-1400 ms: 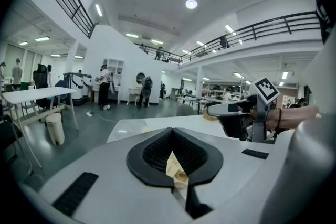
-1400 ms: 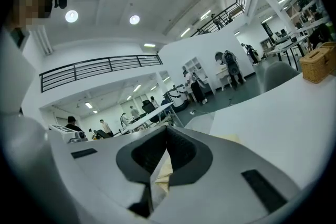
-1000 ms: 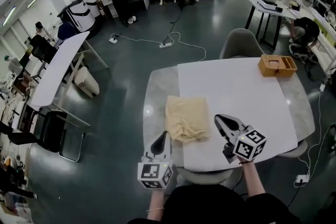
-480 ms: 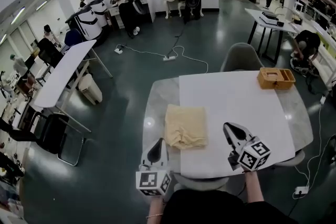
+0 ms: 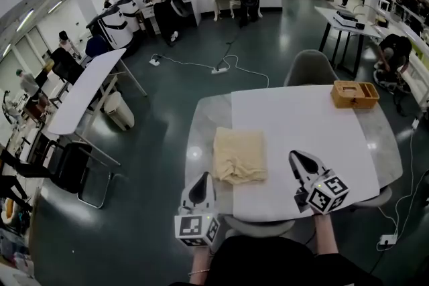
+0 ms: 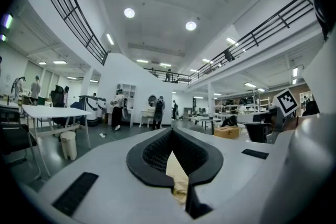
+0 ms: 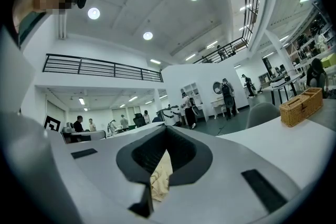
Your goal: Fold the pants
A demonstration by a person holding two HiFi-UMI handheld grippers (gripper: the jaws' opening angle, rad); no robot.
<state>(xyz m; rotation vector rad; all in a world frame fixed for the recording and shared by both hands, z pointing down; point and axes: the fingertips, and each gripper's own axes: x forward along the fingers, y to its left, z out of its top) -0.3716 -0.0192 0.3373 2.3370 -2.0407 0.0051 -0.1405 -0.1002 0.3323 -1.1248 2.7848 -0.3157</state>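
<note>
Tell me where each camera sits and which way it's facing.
Head view: on the person's head, steeply down at the white table and folded tan pants; the left tool and right tool show.
Left gripper view: on the left tool, facing level along its shut jaws toward the pants; the right tool's marker cube shows.
Right gripper view: on the right tool, same way; woven tan box at right.
Shared: all three see the pants.

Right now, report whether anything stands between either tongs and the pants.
Nothing visible does. The folded pants lie on the table, with the left tongs and right tongs short of them on either side. Only bare table surface shows between. The wicker box sits at the far corner, well clear.
</note>
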